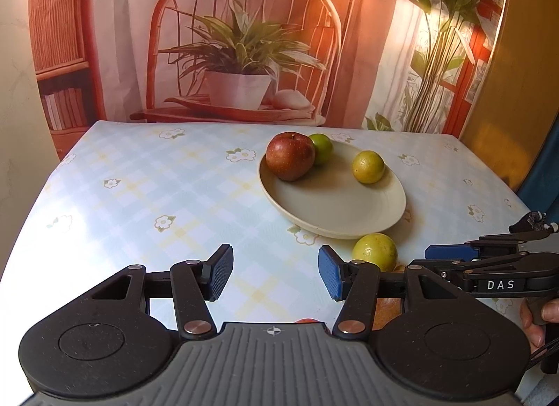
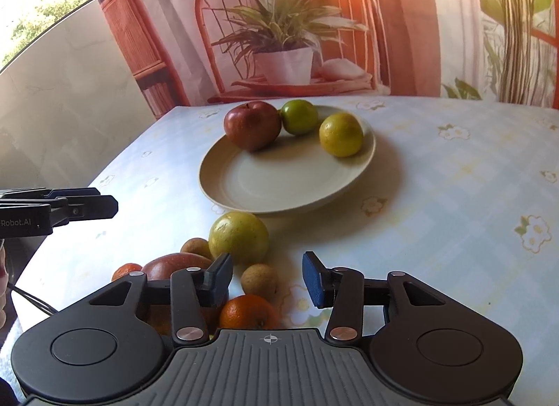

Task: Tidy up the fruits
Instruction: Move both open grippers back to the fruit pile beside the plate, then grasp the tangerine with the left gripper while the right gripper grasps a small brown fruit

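right gripper point(image 2: 267, 280): jaws wide apart, holding nothing, low over the loose fruit at the near edge of the table point(image 2: 454, 196).
left gripper point(image 1: 276, 271): jaws spread too, empty, over bare cloth; seen from the right wrist it sits off to the left, well apart from the pile.
nearest fruit: a small brown one point(image 2: 259, 281) lies between the right fingers' line, an orange point(image 2: 248, 311) just under the gripper body.
other loose fruit: big yellow-green one point(image 2: 239, 236) just beside the plate rim; a second brown one, a mango and another orange partly hidden behind the left finger.
plate point(image 2: 279, 182): apple point(image 2: 252, 124), green fruit and yellow fruit sit at the far side; near half is bare.
advice: likely next is the small brown fruit; centre it between the pads, close gently since it may roll, lift clear of the neighbours, set down on the bare near half.
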Tool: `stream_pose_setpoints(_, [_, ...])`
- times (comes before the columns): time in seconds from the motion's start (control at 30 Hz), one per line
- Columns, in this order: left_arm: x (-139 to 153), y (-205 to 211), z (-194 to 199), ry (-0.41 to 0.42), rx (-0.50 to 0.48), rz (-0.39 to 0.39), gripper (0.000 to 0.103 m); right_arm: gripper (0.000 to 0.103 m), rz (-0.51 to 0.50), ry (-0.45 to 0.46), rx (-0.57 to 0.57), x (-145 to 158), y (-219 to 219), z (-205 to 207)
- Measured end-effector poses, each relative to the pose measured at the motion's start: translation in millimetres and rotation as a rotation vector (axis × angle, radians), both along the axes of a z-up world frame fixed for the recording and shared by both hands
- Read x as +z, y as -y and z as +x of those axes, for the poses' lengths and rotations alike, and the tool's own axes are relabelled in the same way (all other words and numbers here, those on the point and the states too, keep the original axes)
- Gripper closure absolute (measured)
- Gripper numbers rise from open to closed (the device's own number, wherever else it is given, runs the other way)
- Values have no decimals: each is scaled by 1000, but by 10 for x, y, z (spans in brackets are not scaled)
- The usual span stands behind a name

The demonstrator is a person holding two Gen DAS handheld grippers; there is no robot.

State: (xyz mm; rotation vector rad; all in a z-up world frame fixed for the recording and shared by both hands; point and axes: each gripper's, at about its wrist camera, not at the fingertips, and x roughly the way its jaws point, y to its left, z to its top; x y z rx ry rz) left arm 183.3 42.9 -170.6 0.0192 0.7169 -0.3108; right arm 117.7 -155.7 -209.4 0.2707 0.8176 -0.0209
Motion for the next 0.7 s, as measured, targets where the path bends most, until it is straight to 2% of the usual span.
stream_pose_setpoints(0.33, [-65, -62, -16, -42, 6, -17, 47, 71, 133, -67, -35, -160, 125, 116])
stream_pose_setpoints(0.47, [-117, -86, -6, -77, 9, -33, 47, 80, 180, -59, -36, -189, 146, 133])
stream_pose_setpoints(0.6, [-180, -89, -14, -101, 1, -44, 47, 80, 130, -35, -69, -139, 165, 98])
stream_pose_setpoints(0.7, [-240, -66, -16, -110, 5, -31, 47, 80, 53, -32, -105, -112, 191, 76])
